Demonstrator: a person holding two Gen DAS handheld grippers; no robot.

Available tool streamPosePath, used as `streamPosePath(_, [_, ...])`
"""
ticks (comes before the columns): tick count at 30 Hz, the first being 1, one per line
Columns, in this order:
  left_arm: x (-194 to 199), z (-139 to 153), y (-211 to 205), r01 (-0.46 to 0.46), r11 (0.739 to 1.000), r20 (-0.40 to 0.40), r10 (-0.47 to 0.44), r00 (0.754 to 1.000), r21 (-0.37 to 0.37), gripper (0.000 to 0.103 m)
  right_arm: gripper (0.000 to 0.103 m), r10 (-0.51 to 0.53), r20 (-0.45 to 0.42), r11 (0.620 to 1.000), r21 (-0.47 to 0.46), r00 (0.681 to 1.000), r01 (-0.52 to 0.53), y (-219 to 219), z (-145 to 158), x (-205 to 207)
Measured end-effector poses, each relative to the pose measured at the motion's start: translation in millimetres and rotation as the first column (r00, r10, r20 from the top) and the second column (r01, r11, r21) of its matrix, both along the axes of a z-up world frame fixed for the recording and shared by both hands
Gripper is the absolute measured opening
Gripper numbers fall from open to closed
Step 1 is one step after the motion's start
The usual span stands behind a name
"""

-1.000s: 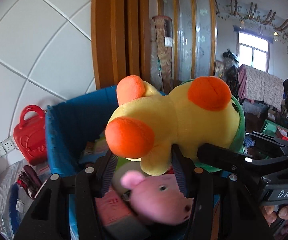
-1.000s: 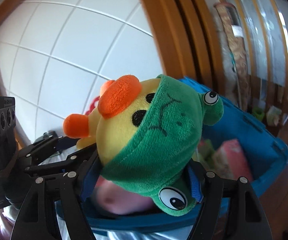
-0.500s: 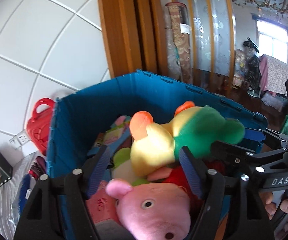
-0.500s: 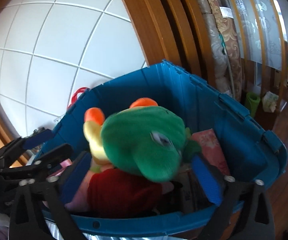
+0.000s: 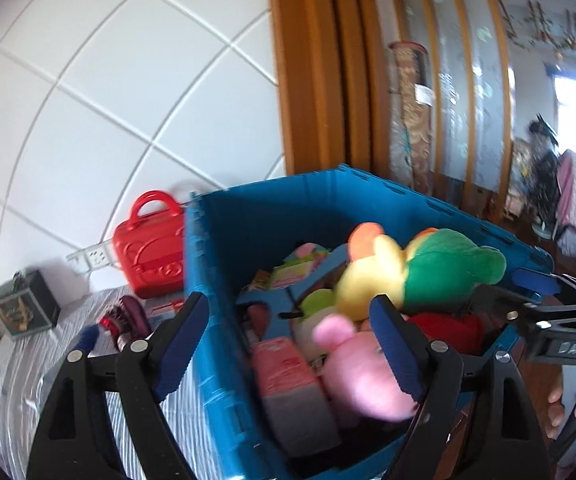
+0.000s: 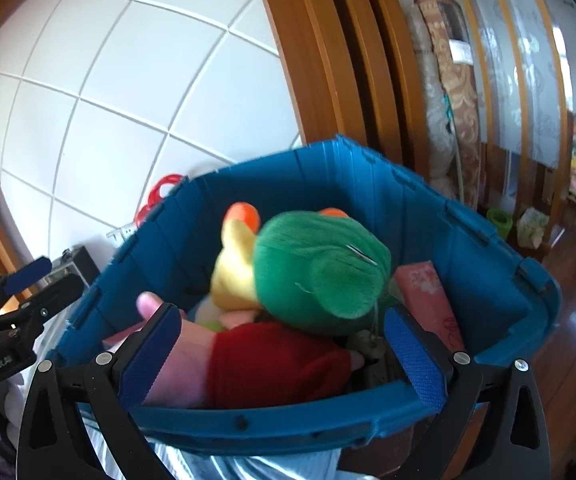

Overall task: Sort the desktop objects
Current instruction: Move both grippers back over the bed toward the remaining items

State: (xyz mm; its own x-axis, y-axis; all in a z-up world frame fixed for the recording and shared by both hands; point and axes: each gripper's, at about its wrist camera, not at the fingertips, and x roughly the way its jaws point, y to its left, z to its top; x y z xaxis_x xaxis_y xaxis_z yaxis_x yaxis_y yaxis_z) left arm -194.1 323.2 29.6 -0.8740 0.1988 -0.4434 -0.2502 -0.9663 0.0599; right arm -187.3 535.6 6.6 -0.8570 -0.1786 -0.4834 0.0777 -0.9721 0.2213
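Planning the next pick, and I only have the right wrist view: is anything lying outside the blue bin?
Observer: Yes. A red toy case stands beside the blue bin, against the tiled wall.
Operator: Anything smaller near it?
Observer: What looks like a hairbrush lies on the striped cloth in front of the case.
Operator: What is the red fabric under the green plush?
Observer: It belongs to a pink pig plush, whose head lies at the bin's near end.

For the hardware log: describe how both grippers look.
Left gripper: black skeletal frame with triangular cut-outs, silver screws, ribbed blue pads. Right gripper: the same black frame, screws and blue pads, with white lettering on its side, seen from the left wrist. No cables or sleeves visible.
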Motion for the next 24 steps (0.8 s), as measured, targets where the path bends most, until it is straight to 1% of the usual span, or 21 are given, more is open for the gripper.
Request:
streamPosePath(4, [10.2, 1.6, -37.9, -0.062, 0.997, -0.013, 0.063, 0.998, 0.047, 0.084, 0.103, 0.032, -0.063, 0.999, 0.037, 0.997, -0.030, -27.2, 18.5, 16.5])
streamPosePath(8, [20.0, 0.1, -79.5, -0.113, 0.990, -0.020, 0.115, 0.993, 0.086, 0.084, 0.103, 0.098, -0.117, 0.994, 0.053, 0.988, -0.092, -66.6, 36.8, 28.0])
streamPosePath(10, [26.1, -1.2, -109.2, -0.159, 0.982, -0.028, 0.162, 0.986, 0.099, 0.084, 0.103, 0.128, -0.135, 0.990, 0.072, 0.983, -0.119, -92.1, 43.3, 32.0])
streamPosePath(13, [33.7, -4.8, -148.4, -0.221, 0.970, -0.043, 0.226, 0.973, 0.098, 0.084, 0.103, 0.168, -0.151, 0.984, 0.088, 0.974, -0.156, -128.2, 48.9, 33.8])
streamPosePath(16, [36.9, -12.1, -200.2, -0.270, 0.957, -0.026, 0.274, 0.961, 0.107, 0.084, 0.103, 0.199, -0.163, 0.977, 0.104, 0.966, -0.184, -173.0, 52.6, 33.7])
streamPosePath(21, [34.6, -34.2, -304.3, -0.351, 0.929, 0.036, 0.349, 0.936, 0.119, 0.084, 0.103, 0.267, -0.168, 0.960, 0.127, 0.949, -0.248, -259.5, 50.0, 26.9])
streamPosePath(23, [31.0, -46.1, -350.3, -0.383, 0.917, 0.067, 0.377, 0.924, 0.110, 0.084, 0.103, 0.286, -0.141, 0.954, 0.137, 0.948, -0.267, -296.6, 43.4, 18.1])
streamPosePath(24, [29.9, -51.8, -366.4, -0.392, 0.914, 0.078, 0.386, 0.919, 0.102, 0.084, 0.103, 0.294, -0.118, 0.951, 0.139, 0.949, -0.277, -315.8, 38.5, 12.2])
